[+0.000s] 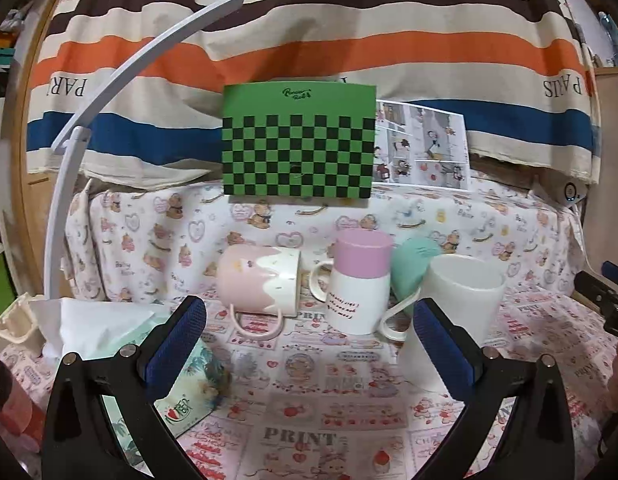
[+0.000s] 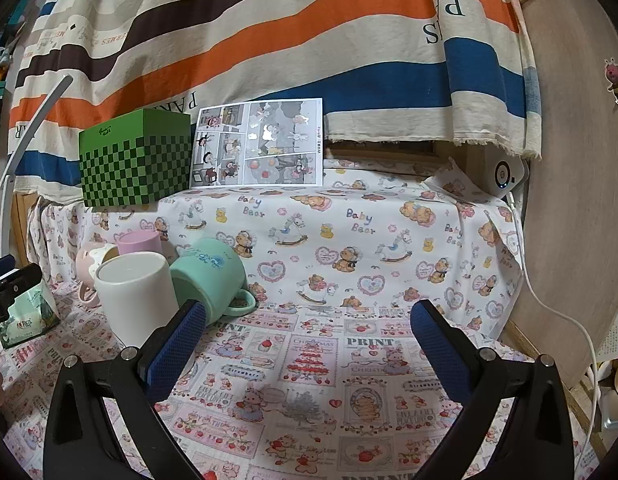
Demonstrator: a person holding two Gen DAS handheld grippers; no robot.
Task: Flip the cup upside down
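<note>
Four cups cluster near the back left of the cloth-covered table [image 2: 349, 360]: a plain white cup [image 1: 457, 320] stands upright at the front, with a mint cup [image 2: 209, 276] tipped on its side just behind it. Beside them a pink-and-white cup [image 1: 361, 284] stands upside down and a pink cup [image 1: 261, 284] lies on its side. The left gripper [image 1: 309, 344] and right gripper [image 2: 309, 344] both hover with jaws spread wide, holding nothing.

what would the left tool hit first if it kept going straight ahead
Most likely the pink-topped white mug, standing almost dead ahead of the open left tool. Depth is unclear, and the plain white cup sits close beside its right finger.
</note>
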